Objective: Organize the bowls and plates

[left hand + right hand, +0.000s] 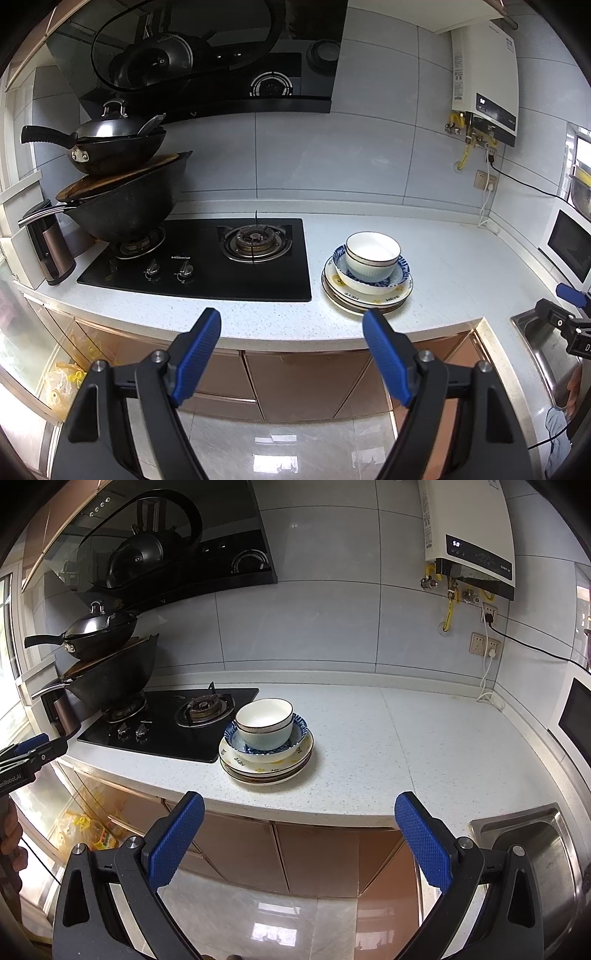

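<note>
My left gripper (291, 325) hangs in front of the worktop (461, 266) edge with its 2 blue-padded fingers (197, 354) spread apart and nothing between them. My right gripper (299, 808) does the same, fingers (421, 842) wide open and empty, also short of the worktop edge and above the brown cabinet doors (314, 853).

From the left gripper, the stack of dishes sits at about 1 o'clock, on the worktop just right of the black gas hob (199, 258). From the right gripper it lies at about 11 o'clock. The stack is built of plates (365, 299) at the bottom, the top one printed with yellow marks and lettering, then a blue-patterned bowl (369, 280), then a white bowl (373, 254) with a dark rim line, upright and nested inside the blue one. Neither gripper touches the stack.

At 10 o'clock from the left gripper, 2 black woks (122, 184) are piled on the hob's left burner, with a lid on the upper one. A steel sink (535, 849) lies at 3 o'clock from the right gripper. On the tiled wall at 1 o'clock hangs a white water heater (469, 528).
</note>
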